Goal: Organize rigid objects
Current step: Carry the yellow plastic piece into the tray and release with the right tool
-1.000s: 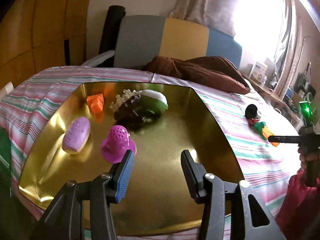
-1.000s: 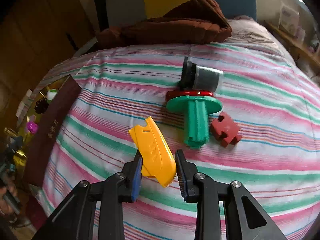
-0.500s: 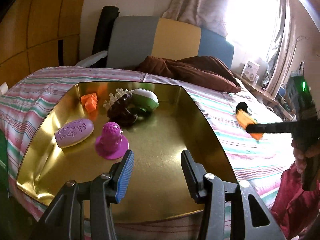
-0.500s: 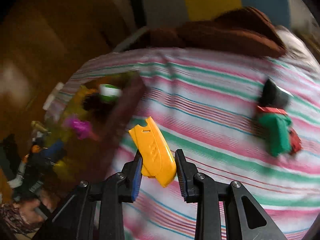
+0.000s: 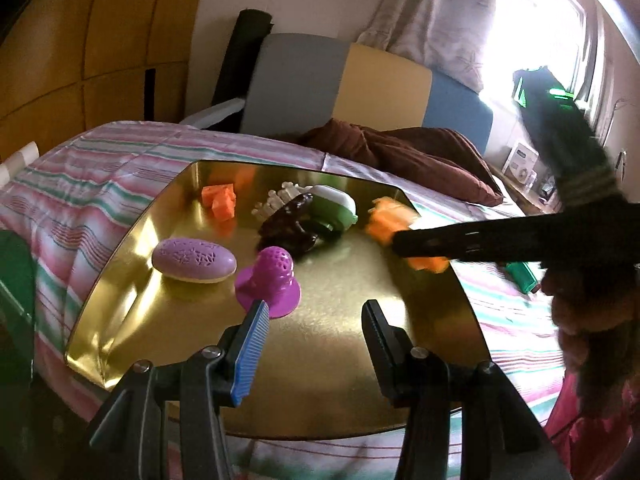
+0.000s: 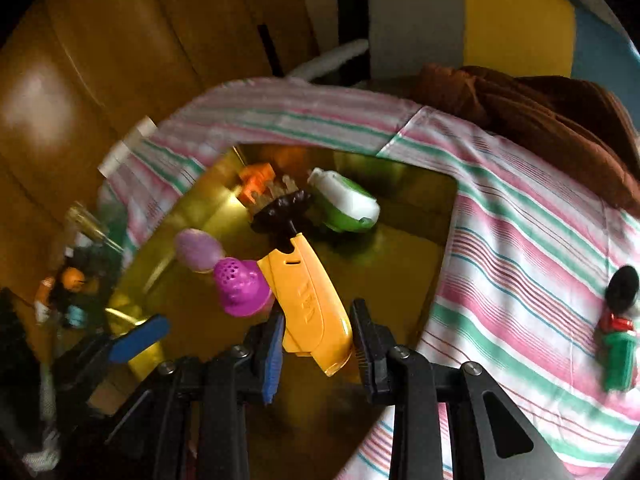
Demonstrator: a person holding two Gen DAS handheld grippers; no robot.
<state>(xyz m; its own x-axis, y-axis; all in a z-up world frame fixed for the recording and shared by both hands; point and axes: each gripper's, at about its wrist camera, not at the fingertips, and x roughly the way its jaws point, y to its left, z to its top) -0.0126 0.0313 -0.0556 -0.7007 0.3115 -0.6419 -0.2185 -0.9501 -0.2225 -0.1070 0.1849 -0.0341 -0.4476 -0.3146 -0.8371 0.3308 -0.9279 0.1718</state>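
Observation:
A gold tray (image 5: 340, 380) lies on the striped bed. It holds a purple oval (image 5: 194, 260), a magenta perforated cap (image 5: 270, 276), an orange block (image 5: 219, 200), a dark brown piece (image 5: 290, 224) and a green-and-white case (image 5: 334, 206). My left gripper (image 5: 316, 308) hovers open over the tray's near part, just in front of the cap, with nothing between its fingers. My right gripper (image 6: 316, 316) is shut on a yellow-orange plastic piece (image 6: 310, 300) above the tray (image 6: 400, 264). In the left wrist view it reaches in from the right (image 5: 404, 240), blurred.
A green-and-red toy (image 6: 618, 356) and a black cylinder (image 6: 622, 286) lie on the striped sheet right of the tray. A brown blanket (image 5: 400, 152) lies at the bed's head. Wooden panels stand on the left. A person's hand (image 5: 592, 292) holds the right gripper.
My right gripper has carried the yellow-orange piece leftwards from the bed's toys to over the gold tray. The left gripper has stayed open over the tray's near part.

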